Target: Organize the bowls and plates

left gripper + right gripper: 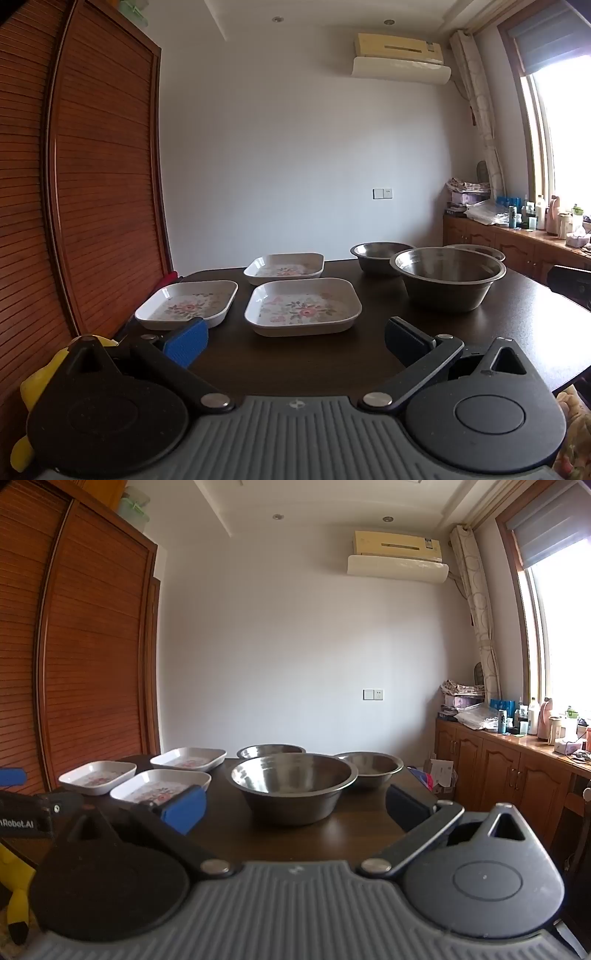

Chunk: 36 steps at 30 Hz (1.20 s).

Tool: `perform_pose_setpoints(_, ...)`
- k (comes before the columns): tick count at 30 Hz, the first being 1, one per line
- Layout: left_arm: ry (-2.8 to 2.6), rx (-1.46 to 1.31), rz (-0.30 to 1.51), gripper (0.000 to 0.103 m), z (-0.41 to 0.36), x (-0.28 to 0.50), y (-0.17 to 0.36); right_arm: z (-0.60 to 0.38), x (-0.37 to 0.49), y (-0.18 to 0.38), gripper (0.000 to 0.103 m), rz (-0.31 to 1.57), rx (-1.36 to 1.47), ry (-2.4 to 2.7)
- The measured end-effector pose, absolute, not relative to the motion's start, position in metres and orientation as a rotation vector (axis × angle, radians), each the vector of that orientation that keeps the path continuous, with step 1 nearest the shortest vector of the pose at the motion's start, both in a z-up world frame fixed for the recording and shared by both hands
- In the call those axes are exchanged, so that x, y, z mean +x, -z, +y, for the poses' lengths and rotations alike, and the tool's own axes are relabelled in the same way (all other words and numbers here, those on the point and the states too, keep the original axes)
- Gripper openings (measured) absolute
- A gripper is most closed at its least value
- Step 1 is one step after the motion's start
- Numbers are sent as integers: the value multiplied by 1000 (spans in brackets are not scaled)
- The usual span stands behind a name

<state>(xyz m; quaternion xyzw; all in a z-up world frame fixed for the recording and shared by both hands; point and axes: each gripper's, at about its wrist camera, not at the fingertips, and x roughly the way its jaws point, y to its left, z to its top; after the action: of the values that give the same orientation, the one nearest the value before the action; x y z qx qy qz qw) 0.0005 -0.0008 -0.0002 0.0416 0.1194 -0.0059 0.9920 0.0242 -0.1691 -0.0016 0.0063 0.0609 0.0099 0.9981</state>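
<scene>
Three plates [303, 306] and three bowls [293, 782] are sitting apart on a table [480, 332]; both tongs, left [295, 341] and right [295, 808], are gaping empty.

Light source: daylight from the tall window [565, 147] on my right; it is blown out to pure white in both views.
Overall level: the room is dim and greyish, the plain white wall [295, 646] evenly lit.
Glare: soft highlights on the rims of the round steel bowls [294, 775] and a sheen on the dark brown wooden surface [517, 314].
Shadows: faint, falling to the left of the bowls.
Distortion: strong fisheye; the slatted wooden wardrobe doors [92, 184] bow outward at the left edge.
Focus: my hand-held gripper bodies at the bottom are slightly soft; the far clutter is small and hazy.
</scene>
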Motion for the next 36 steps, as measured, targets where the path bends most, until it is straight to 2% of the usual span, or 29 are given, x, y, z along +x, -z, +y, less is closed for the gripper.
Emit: perform_pose_setpoints(36, 12, 84, 236, 103, 2, 2, 2, -172, 22, 4, 103, 120, 14, -14)
